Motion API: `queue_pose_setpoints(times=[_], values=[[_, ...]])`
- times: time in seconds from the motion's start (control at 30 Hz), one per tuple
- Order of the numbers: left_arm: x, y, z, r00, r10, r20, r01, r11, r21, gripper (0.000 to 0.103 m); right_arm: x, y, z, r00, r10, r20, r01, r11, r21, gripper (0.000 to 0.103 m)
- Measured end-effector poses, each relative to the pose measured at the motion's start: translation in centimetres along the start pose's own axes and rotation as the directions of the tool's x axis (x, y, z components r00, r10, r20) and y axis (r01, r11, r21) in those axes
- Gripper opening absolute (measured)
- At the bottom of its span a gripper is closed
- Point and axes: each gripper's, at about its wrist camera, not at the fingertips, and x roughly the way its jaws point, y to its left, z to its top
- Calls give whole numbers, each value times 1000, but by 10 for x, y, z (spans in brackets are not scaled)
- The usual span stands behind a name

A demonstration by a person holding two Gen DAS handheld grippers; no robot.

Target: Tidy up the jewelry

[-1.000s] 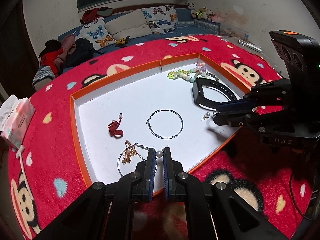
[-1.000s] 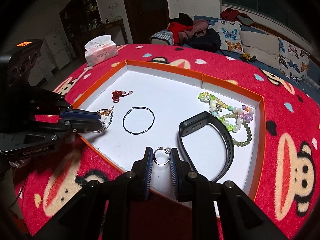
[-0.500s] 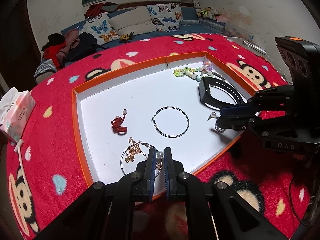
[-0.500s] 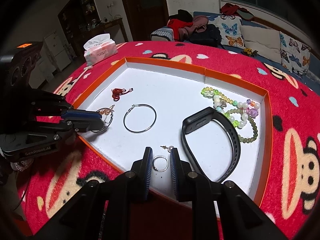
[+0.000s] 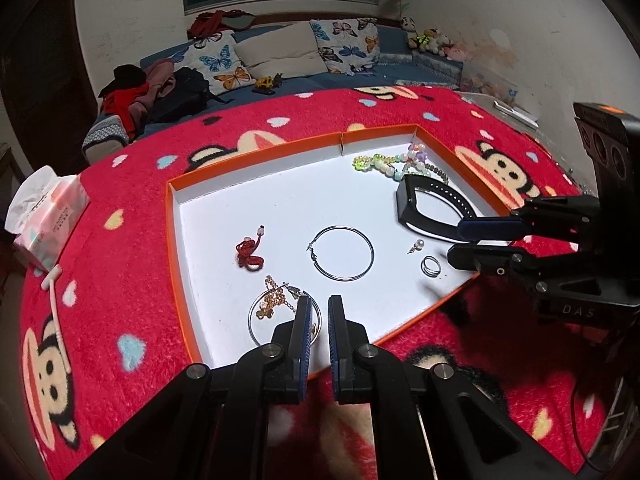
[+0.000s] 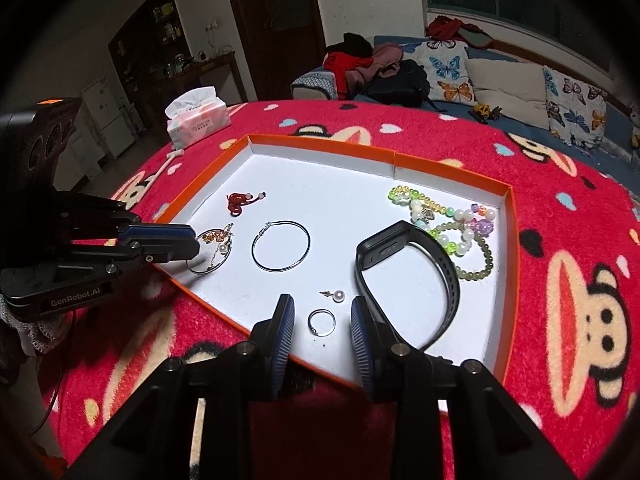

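Note:
A white tray with an orange rim (image 5: 256, 152) (image 6: 320, 148) holds the jewelry. A small silver ring (image 6: 321, 322) (image 5: 431, 266) lies flat on the tray floor between the fingers of my right gripper (image 6: 322, 312) (image 5: 456, 243). Its jaws are opening and the pads do not touch the ring. A pearl stud (image 6: 338, 295) (image 5: 418, 245) lies just beyond. My left gripper (image 5: 319, 308) (image 6: 192, 246) is shut over the near edge of a thin hoop with a gold chain (image 5: 272, 304) (image 6: 212, 240). I see nothing clamped in it.
Also in the tray are a large silver hoop (image 5: 342, 253) (image 6: 281, 251), a black wristband (image 5: 424, 208) (image 6: 384, 248), bead bracelets (image 5: 384, 162) (image 6: 440, 216) and a red knotted cord (image 5: 250, 256) (image 6: 240, 202). A tissue pack (image 5: 48, 216) (image 6: 198, 118) sits on the red blanket.
The right gripper's jaws have spread apart and the ring they were clamping now rests free on the tray floor. The left gripper stays shut at the thin hoop.

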Motion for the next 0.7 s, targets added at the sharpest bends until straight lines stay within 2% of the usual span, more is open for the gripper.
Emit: queue_pose_setpoints(times=[0.2,0.33,0.37,0.4,0.47,0.6,0.7], values=[[-17,-4,-6,999,-15,31,16,1000,-14,9,-11,3,-4,999,-13,33,13,1000,20,45],[-20,-2,-9,999,-26,40,27,999,-25,12,-13,4,-7,999,-16,46,14,999,42,45],[-20,0,-10,999,-31,43,32,999,-34,20,-13,4,-8,999,-15,47,12,999,48,45],[-20,3,-10,998,-32,45,34,998,-44,37,-13,4,-9,999,-13,46,10,999,52,45],[-23,7,-12,997,-31,71,35,998,-57,51,-12,5,-10,999,-7,44,4,999,53,45],[-25,12,-13,994,-23,104,28,998,-51,51,-12,9,-13,999,-6,46,4,999,35,45],[-20,12,-14,995,-15,95,19,999,-42,51,-10,10,-14,999,-9,43,8,1000,25,45]])
